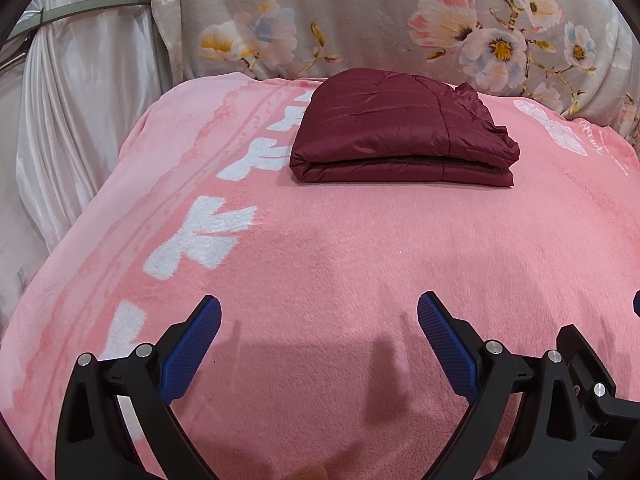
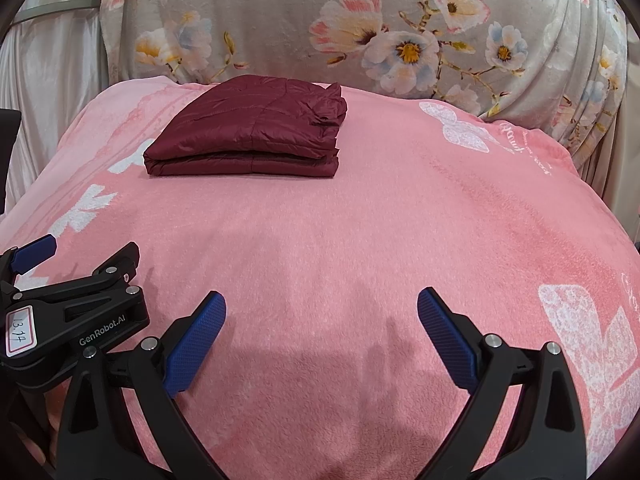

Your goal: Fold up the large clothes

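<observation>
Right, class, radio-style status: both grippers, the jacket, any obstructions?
Left gripper open, empty. Right gripper open, empty. Maroon jacket folded flat at far end of pink blanket. Nothing between grippers and jacket.

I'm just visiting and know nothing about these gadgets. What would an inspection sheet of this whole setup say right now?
Surface: pink blanket with white patterns, spread flat.
Job's things: maroon jacket folded into a neat rectangle, lying toward the far end of the blanket, touched by neither gripper.
Clutter: nothing seen.
Grippers: left gripper open, empty, above the near blanket; right gripper open, empty, beside it.
Cables: nothing seen.
Surroundings: floral fabric draped behind the blanket; white curtain at the left.
</observation>
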